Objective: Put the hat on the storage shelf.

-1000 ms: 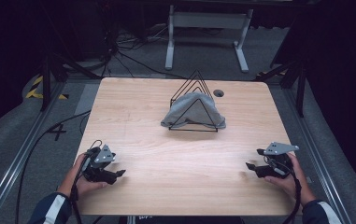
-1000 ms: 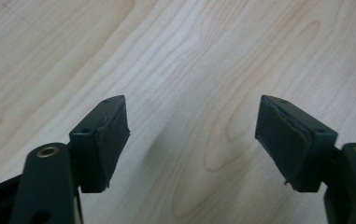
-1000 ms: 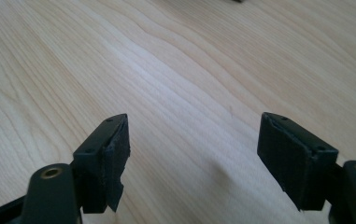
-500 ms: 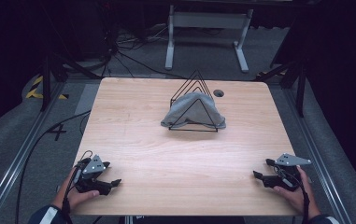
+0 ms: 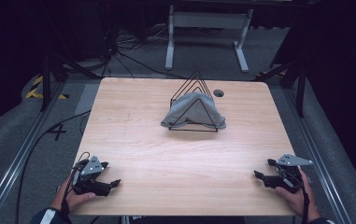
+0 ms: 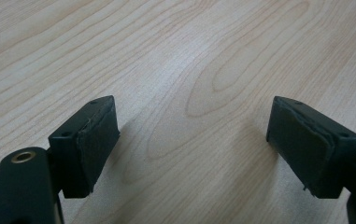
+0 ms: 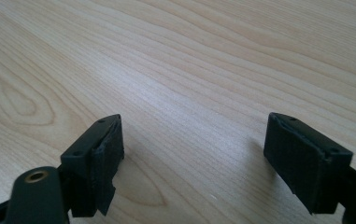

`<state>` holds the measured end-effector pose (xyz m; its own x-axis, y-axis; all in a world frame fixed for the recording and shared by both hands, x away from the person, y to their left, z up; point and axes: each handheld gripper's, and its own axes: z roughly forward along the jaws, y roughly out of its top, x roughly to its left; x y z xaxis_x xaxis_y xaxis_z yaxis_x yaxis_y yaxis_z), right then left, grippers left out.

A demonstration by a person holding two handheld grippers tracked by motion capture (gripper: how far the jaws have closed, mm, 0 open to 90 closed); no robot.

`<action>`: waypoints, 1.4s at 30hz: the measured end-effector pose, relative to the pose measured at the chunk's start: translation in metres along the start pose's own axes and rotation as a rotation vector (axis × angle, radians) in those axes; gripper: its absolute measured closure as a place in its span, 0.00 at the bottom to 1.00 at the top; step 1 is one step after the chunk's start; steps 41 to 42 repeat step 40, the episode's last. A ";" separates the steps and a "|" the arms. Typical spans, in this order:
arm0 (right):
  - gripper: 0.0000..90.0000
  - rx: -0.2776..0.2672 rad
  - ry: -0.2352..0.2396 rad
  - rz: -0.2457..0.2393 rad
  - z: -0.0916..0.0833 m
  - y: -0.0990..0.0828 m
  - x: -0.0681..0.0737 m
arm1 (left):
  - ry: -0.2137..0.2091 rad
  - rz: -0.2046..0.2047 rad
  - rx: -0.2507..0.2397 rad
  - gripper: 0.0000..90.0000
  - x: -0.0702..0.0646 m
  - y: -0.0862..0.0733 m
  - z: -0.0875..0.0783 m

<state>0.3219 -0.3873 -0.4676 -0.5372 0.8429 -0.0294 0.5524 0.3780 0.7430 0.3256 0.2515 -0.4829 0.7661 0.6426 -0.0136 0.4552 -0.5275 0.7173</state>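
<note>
Both the left gripper [image 5: 112, 183] and the right gripper [image 5: 259, 175] rest spread apart and empty at the near edge; the jaws have just been opening. Each should reach far toward the grey cloth [image 5: 192, 109] on the wire rack [image 5: 195, 79] without tipping the rack.

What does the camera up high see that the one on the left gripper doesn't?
The high view takes in the grey cloth draped over a black wire rack at the table's far middle, both hands with their grippers at the near corners, and the floor with cables. The left gripper view gives a close look at the left gripper, jaws open with nothing between. Both show the wooden table.

2 grippers [image 5: 115, 183] [image 5: 259, 175], 1 cloth [image 5: 192, 108], 1 rack [image 5: 196, 79]
</note>
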 end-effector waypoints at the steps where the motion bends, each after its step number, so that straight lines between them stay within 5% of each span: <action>1: 0.23 -0.001 -0.001 0.004 0.000 0.000 0.000 | 0.002 0.000 0.001 0.19 0.000 0.000 0.000; 42: 0.23 0.000 -0.012 0.017 0.000 0.000 -0.001 | 0.018 -0.010 0.012 0.15 0.001 0.002 0.002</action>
